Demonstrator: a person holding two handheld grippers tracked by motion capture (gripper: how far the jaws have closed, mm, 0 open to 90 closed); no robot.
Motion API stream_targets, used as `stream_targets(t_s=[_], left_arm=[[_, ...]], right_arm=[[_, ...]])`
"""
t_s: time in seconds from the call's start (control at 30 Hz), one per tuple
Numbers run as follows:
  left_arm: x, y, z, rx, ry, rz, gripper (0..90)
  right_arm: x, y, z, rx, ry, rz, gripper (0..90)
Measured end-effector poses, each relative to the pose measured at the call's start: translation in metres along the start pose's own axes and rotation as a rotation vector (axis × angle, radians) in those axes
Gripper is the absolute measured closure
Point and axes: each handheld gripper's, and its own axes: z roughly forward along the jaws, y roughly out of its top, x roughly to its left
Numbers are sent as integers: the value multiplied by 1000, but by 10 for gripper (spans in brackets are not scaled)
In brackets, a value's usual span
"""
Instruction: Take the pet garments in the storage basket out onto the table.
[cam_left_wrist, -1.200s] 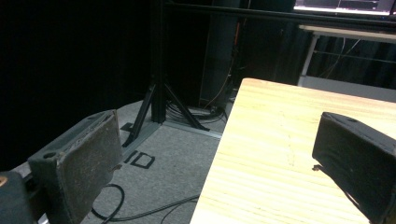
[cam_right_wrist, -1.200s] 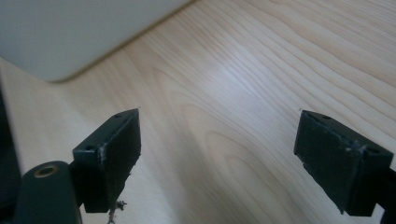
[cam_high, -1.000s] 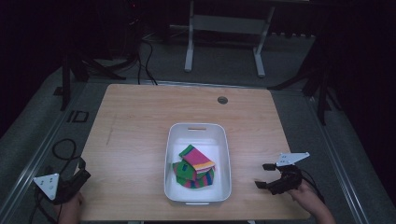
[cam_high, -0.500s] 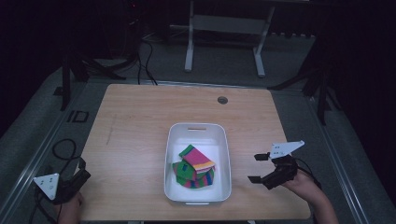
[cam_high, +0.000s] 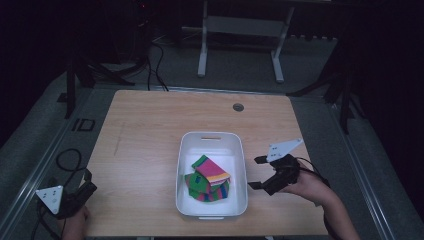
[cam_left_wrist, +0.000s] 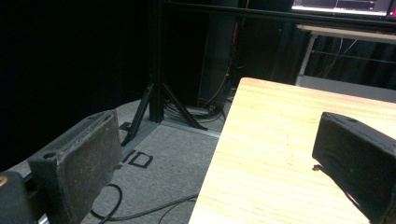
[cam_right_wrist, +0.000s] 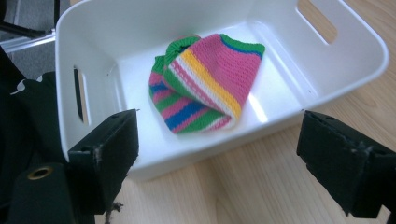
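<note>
I see my right gripper (cam_high: 258, 173), jaws spread, at the white bin's (cam_high: 241, 165) 3 o'clock; striped knit cloth (cam_right_wrist: 205, 84) inside. My left gripper (cam_high: 86, 182), spread, sits at 8 o'clock.

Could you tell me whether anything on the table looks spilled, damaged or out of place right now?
Nothing stands out. The white bin sits upright on the wooden table, and the striped knit cloth lies bunched inside it, nothing spilled. The right tool is open beside the bin; the left tool is open at the table's near-left edge.
</note>
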Motion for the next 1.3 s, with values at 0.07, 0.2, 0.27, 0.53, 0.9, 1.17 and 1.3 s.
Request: stream_targets(t_s=[0.07, 0.2, 0.27, 0.53, 0.9, 1.17, 1.3], left_arm=[[0, 0, 0, 0, -1, -1, 19], [0, 0, 0, 0, -4, -2, 19], [0, 0, 0, -2, -5, 2, 19], [0, 0, 0, -1, -12, 2, 19], [0, 0, 0, -1, -21, 3, 19], [0, 0, 0, 1, -25, 3, 19], [1, 0, 0, 1, -26, 3, 19]], right_arm=[[2, 11, 10, 17, 15, -19, 125], [4, 21, 21, 32, 37, -36, 124], [6, 29, 35, 47, 53, -60, 125], [12, 52, 78, 116, 110, -91, 125], [19, 75, 137, 226, 147, -132, 129], [25, 76, 163, 303, 104, -155, 129], [28, 71, 182, 360, 96, -165, 128]])
